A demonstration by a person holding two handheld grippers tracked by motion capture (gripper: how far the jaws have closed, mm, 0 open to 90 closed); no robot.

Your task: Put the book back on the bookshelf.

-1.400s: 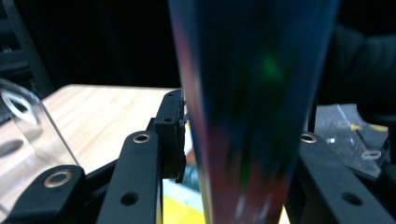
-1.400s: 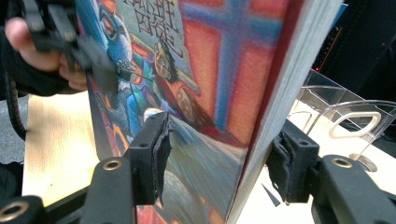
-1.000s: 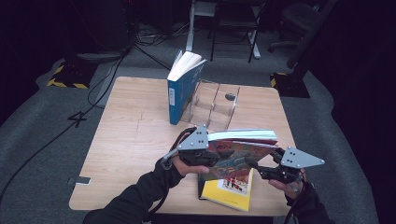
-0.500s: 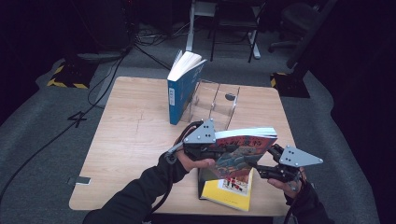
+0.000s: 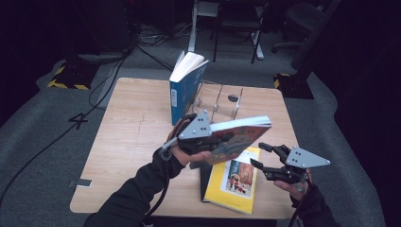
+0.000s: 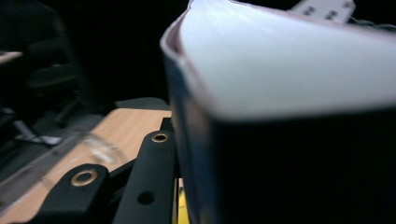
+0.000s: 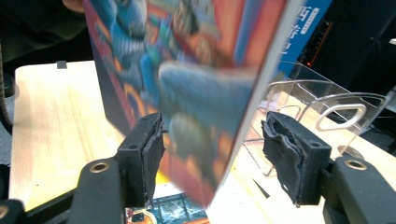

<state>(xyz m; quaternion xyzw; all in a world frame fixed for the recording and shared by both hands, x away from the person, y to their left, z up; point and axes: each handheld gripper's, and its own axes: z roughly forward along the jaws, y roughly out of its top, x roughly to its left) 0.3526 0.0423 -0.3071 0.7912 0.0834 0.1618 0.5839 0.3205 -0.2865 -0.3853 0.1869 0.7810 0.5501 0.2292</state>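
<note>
Picture book [image 5: 236,139]: colourful illustrated cover, white page block, tilted above the wooden table [image 5: 123,142]. Left gripper [image 5: 201,139] pinching its spine end; right gripper [image 5: 267,158] spread, jaws just widening, nearby.

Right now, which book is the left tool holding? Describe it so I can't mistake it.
Start at the wooden table, near its front edge. There the left tool grips a colourful-covered book lifted clear of the tabletop. Unlike the yellow book lying flat beneath and the blue book standing upright behind, it hangs tilted in the air.
</note>
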